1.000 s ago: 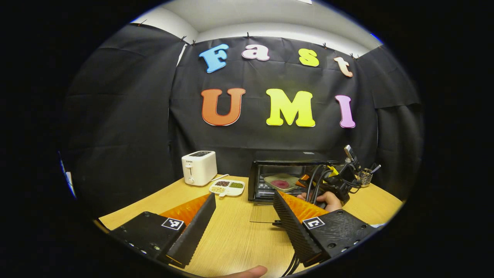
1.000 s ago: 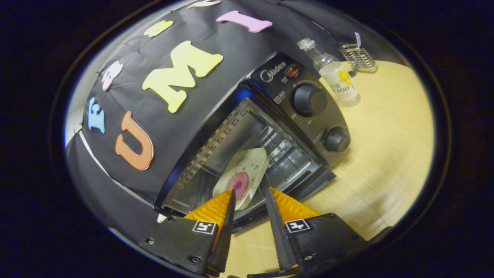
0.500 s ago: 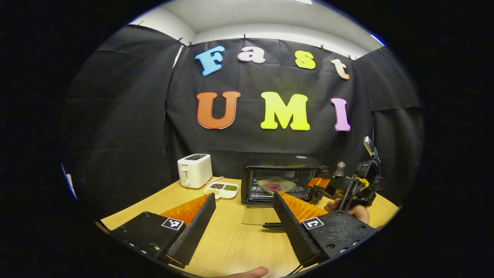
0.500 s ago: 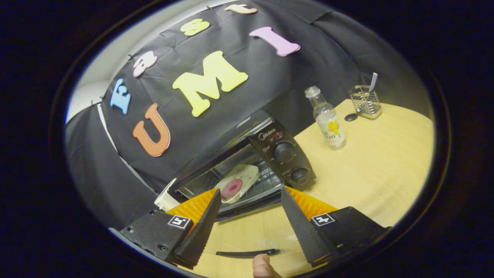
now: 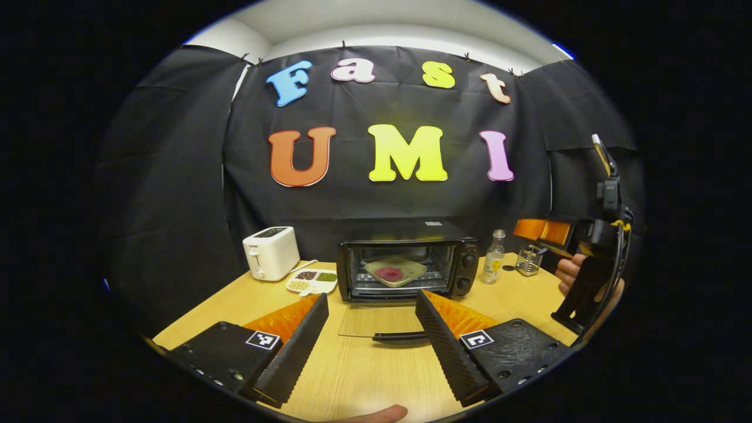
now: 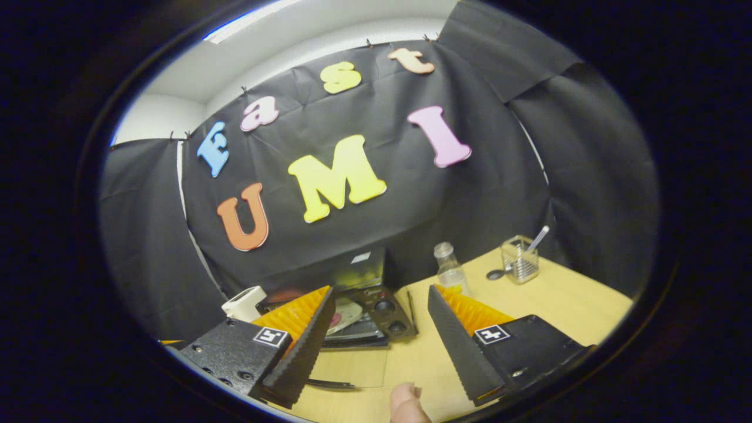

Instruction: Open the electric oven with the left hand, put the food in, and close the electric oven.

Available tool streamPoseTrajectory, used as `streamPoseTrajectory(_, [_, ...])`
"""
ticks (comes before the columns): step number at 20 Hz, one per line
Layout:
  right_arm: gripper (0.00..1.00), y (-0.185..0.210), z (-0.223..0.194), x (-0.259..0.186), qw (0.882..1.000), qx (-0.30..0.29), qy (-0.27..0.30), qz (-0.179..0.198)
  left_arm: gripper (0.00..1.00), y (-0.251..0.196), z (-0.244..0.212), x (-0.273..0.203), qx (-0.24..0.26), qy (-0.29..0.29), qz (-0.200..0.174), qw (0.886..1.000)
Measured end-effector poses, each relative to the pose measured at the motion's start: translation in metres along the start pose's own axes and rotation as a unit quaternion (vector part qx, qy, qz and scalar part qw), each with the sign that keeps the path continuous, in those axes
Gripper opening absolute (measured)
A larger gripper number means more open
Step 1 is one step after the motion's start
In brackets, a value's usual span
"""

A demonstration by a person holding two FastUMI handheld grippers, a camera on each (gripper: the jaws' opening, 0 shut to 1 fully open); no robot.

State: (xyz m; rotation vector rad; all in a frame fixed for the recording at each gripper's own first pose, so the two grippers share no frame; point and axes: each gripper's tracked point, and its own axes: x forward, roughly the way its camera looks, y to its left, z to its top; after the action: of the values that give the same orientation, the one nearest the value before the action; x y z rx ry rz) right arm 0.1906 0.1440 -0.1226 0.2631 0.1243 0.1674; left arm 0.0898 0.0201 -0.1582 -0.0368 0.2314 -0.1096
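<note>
Oven: black electric oven (image 5: 405, 267) sitting on the light wooden table (image 5: 364, 364), glass door (image 5: 376, 320) lying flat open.
Food: pale square plate with a pink round patty (image 5: 395, 271) resting on the oven rack.
Left gripper (image 5: 371, 329): hovering over the table, jaws apart, empty.
Right gripper (image 6: 379, 329): raised right of the oven, jaws apart, holding nothing.

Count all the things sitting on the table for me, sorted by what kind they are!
Kitchen machines: 2 (white toaster, black electric oven, its glass door folded down)
Food dishes: 2 (white divided dish of grains, pale square plate with pink food inside the oven)
Bottles: 1 (clear plastic bottle)
Holders: 1 (wire mesh cup holder)
Total: 6
</note>
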Motion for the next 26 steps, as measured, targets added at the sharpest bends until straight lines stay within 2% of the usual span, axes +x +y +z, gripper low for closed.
streamPoseTrajectory(7, [1.0, -0.044, 0.071, -0.051, 0.997, -0.058, -0.043, -0.023, 0.95, -0.041, -0.045, 0.026, 0.021, 0.066, -0.032, 0.997])
streamPoseTrajectory(11, [1.0, -0.053, 0.098, -0.078, 0.995, -0.074, -0.067, -0.014, 0.96, -0.06, -0.08, 0.041, 0.035, 0.115, -0.048, 0.992])
streamPoseTrajectory(12, [0.94, -0.058, 0.106, -0.084, 0.994, -0.079, -0.078, -0.012, 0.96, -0.063, -0.088, 0.045, 0.036, 0.127, -0.048, 0.99])
streamPoseTrajectory(19, [0.95, -0.067, 0.119, -0.098, 0.991, -0.094, -0.095, 0.005, 0.97, -0.069, -0.139, 0.076, 0.033, 0.196, -0.055, 0.979])
streamPoseTrajectory(22, [0.94, -0.082, 0.112, -0.093, 0.992, -0.094, -0.088, -0.004, 0.97, -0.07, -0.161, 0.085, 0.021, 0.228, -0.062, 0.971])
streamPoseTrajectory(26, [0.94, -0.089, 0.111, -0.089, 0.993, -0.087, -0.077, -0.006, 0.97, -0.064, -0.176, 0.096, 0.028, 0.247, -0.051, 0.967])
